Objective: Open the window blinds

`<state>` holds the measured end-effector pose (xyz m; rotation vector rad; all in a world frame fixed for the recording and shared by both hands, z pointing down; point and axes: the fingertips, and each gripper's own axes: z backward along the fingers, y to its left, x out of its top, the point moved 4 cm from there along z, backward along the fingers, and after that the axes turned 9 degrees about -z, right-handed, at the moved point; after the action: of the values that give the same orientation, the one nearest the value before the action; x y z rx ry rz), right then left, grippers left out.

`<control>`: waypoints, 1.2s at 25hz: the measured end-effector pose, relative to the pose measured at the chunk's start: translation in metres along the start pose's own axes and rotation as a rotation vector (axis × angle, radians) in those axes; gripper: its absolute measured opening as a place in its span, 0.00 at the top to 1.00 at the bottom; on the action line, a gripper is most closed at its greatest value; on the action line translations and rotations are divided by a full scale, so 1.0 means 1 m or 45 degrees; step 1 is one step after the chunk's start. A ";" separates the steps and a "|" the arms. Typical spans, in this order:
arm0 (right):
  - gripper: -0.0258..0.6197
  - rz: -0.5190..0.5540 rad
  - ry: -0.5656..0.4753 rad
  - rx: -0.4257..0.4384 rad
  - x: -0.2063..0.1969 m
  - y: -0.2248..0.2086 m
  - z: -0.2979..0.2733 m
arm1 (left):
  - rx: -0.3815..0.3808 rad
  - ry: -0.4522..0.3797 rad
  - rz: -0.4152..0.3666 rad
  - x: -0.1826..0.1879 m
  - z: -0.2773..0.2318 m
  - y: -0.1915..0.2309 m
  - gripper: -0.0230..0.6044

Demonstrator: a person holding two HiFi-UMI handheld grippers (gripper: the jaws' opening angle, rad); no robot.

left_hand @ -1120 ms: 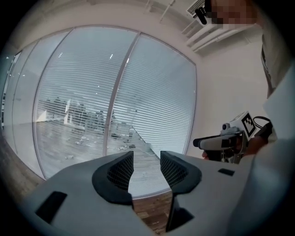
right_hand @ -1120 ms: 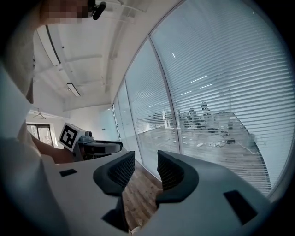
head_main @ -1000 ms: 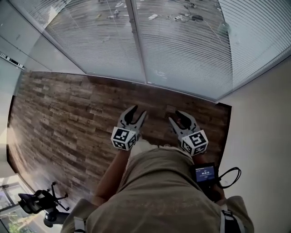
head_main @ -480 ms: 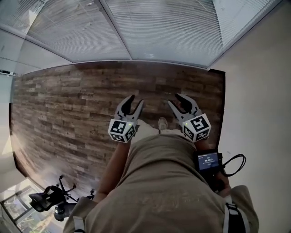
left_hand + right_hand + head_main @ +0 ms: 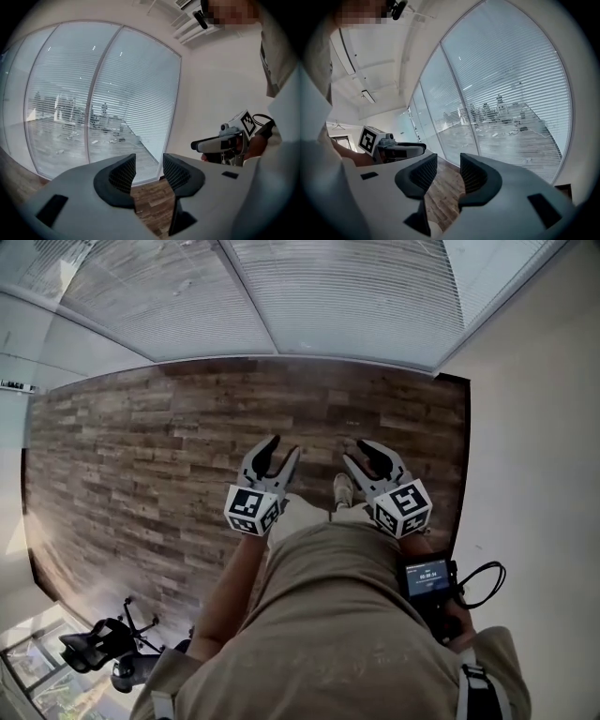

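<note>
White slatted blinds (image 5: 356, 296) hang lowered over the tall window panes at the far side of the room, also seen as blinds (image 5: 136, 93) and blinds (image 5: 511, 98); the slats are tilted enough that the street outside shows through. My left gripper (image 5: 277, 454) and right gripper (image 5: 367, 457) are held side by side in front of the person's body, over the wooden floor (image 5: 169, 456), well short of the window. Both stand open with nothing between their jaws, as the left gripper (image 5: 149, 172) and right gripper (image 5: 448, 170) show in their own views.
A cream wall (image 5: 534, 456) runs along the right, meeting the window at the corner. A black office chair (image 5: 98, 652) stands behind at the lower left. A small black device with a screen and cable (image 5: 427, 579) hangs at the person's right hip. One shoe (image 5: 343, 489) shows between the grippers.
The view has swung down and the window has slid toward the top of the picture. Both grippers stay side by side and open, slightly lower than before.
</note>
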<state>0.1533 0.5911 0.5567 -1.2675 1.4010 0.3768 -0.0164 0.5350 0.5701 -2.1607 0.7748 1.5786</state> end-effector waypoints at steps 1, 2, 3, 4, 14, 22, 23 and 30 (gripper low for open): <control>0.71 0.001 0.003 0.000 -0.004 0.013 -0.001 | -0.001 -0.004 0.001 -0.002 0.013 0.001 0.69; 0.71 0.003 0.003 -0.001 -0.006 0.028 -0.004 | 0.002 -0.011 0.006 -0.002 0.027 0.003 0.68; 0.71 0.003 0.000 -0.003 -0.006 0.043 -0.009 | 0.009 -0.019 0.015 -0.002 0.043 0.007 0.68; 0.71 0.001 -0.005 -0.007 -0.005 0.058 -0.016 | 0.018 -0.026 0.025 -0.002 0.059 0.013 0.68; 0.71 0.131 -0.038 0.047 -0.030 0.215 -0.072 | 0.136 -0.096 0.022 -0.025 0.218 0.089 0.69; 0.71 0.122 -0.036 -0.013 -0.060 0.258 -0.072 | 0.144 -0.087 0.075 -0.063 0.279 0.110 0.69; 0.71 0.118 -0.030 -0.019 -0.063 0.260 -0.071 | 0.143 -0.084 0.076 -0.066 0.283 0.112 0.69; 0.83 0.176 -0.018 -0.070 -0.055 0.274 -0.064 | 0.114 -0.113 0.126 -0.062 0.295 0.117 0.68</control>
<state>-0.1190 0.6651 0.5063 -1.2134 1.4790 0.5207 -0.3256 0.6262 0.5404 -2.0037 0.9188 1.6432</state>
